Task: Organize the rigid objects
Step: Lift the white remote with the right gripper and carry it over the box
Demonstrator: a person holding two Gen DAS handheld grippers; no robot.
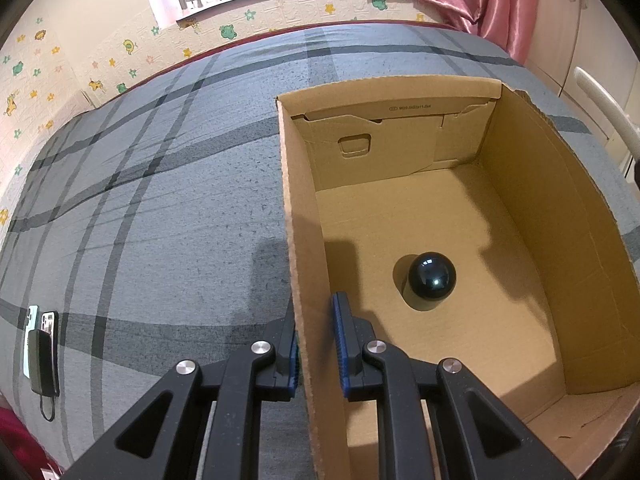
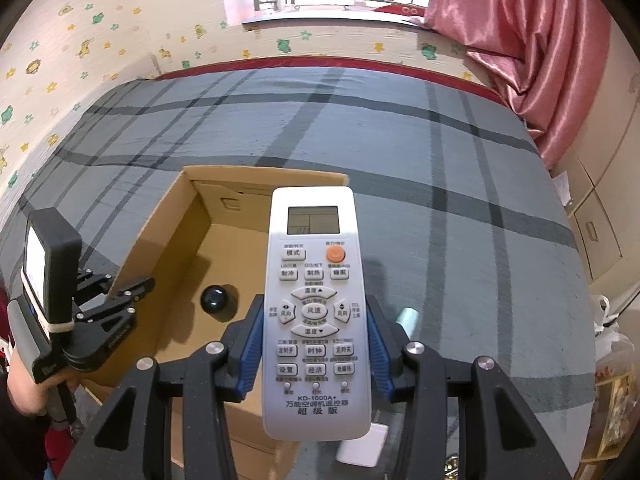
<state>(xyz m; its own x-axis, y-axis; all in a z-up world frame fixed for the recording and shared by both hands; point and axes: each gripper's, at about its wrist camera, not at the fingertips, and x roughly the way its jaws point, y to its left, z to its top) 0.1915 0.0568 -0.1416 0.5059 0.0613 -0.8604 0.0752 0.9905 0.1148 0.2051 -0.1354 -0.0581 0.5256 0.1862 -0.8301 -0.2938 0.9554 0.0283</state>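
Observation:
An open cardboard box [image 1: 560, 208] lies on a grey plaid bed cover, with a glossy black ball [image 1: 432, 276] on its floor. My left gripper [image 1: 316, 320] is shut on the box's left wall, one blue pad outside and one inside. In the right wrist view my right gripper [image 2: 314, 308] is shut on a white air-conditioner remote [image 2: 312, 240], buttons facing up, held above the box's right side. The box [image 2: 176, 240], the ball [image 2: 214, 299] and the left gripper [image 2: 132, 292] on the wall show to the left there.
Two phones and a dark power bank [image 1: 40, 348] lie on the bed cover [image 1: 160, 200] at the far left. A white flat object [image 2: 362, 446] and a pale teal cylinder [image 2: 408, 316] lie beneath the remote. Plastic bags [image 2: 612, 360] sit off the bed's right side.

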